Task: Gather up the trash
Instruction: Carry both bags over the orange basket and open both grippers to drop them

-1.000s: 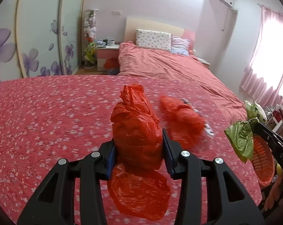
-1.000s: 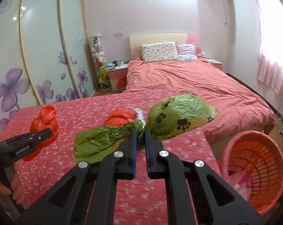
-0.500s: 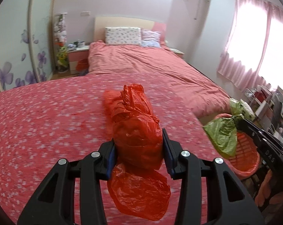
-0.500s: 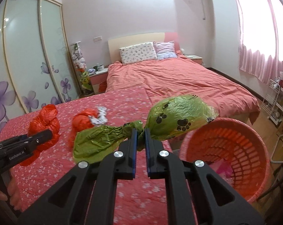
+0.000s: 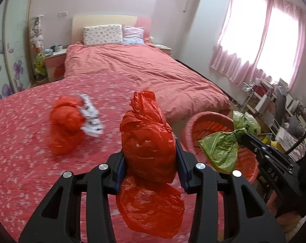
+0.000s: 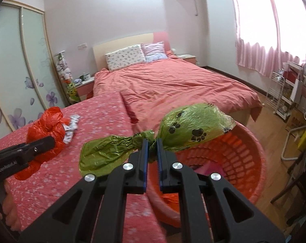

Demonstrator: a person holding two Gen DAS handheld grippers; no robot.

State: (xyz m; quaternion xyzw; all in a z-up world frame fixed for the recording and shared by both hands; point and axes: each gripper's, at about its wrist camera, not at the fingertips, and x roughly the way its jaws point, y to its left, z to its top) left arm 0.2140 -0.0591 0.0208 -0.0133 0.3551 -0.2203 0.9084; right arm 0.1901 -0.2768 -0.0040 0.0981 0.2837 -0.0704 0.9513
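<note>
Left gripper [image 5: 149, 163]: its jaws are clamping the tied red bag [image 5: 147, 139], centre of the left wrist frame, above the flowered bed cover [image 5: 21, 141].
Right gripper [image 6: 151, 148]: its jaws are pinching the knotted neck of the green paw-print bag [image 6: 193, 126], which is hanging over the rim of the pink basket [image 6: 252, 147], right of centre.
Loose trash: a second red bag [image 5: 66, 125] and a crumpled printed wrapper [image 5: 91, 115] are lying together on the cover, left of centre.
</note>
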